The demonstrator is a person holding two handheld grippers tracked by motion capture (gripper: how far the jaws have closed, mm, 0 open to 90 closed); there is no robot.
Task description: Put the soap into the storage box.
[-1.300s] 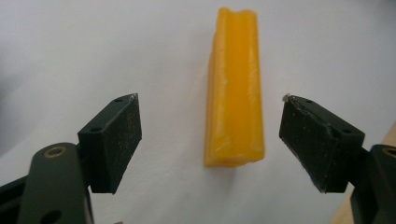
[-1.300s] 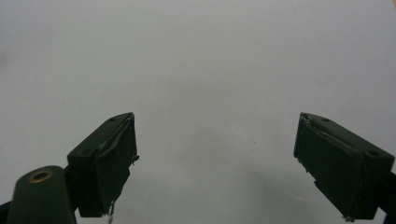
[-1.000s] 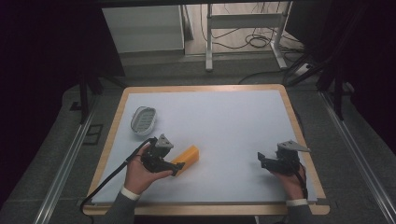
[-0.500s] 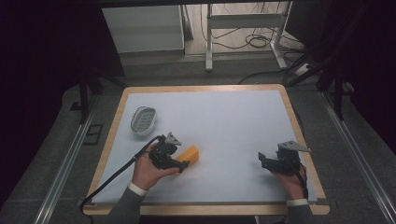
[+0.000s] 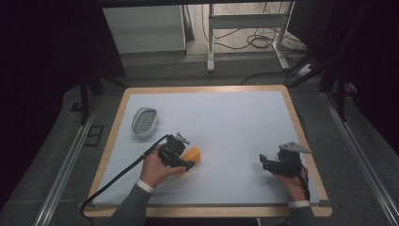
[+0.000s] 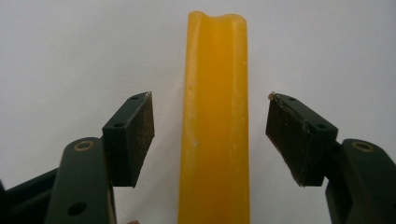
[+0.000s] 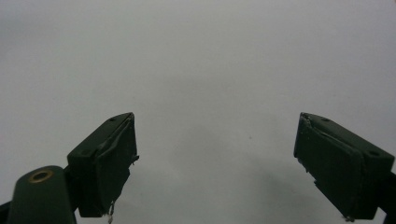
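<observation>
Your left gripper point(image 6: 210, 135) stands wide, its jaws either side of the yellow block point(image 6: 215, 116) with gaps both ways, not touching. From above, the block point(image 5: 192, 155) lies on the table point(image 5: 235, 117), a soap dish point(image 5: 144, 121) behind. Your right gripper point(image 7: 215, 163) gapes wide over bare surface.

Yellow block point(image 6: 215, 121) waxy, slightly glossy; table point(image 5: 235, 122) matt white.

A block point(image 5: 193, 155) is lying on the table point(image 5: 235, 122) near its front left, sitting between the spread jaws of the left tool point(image 5: 186, 163). A dish point(image 5: 144, 121) is resting behind and left of it, and the right tool point(image 5: 264, 161) is sitting well apart at the front right.
</observation>
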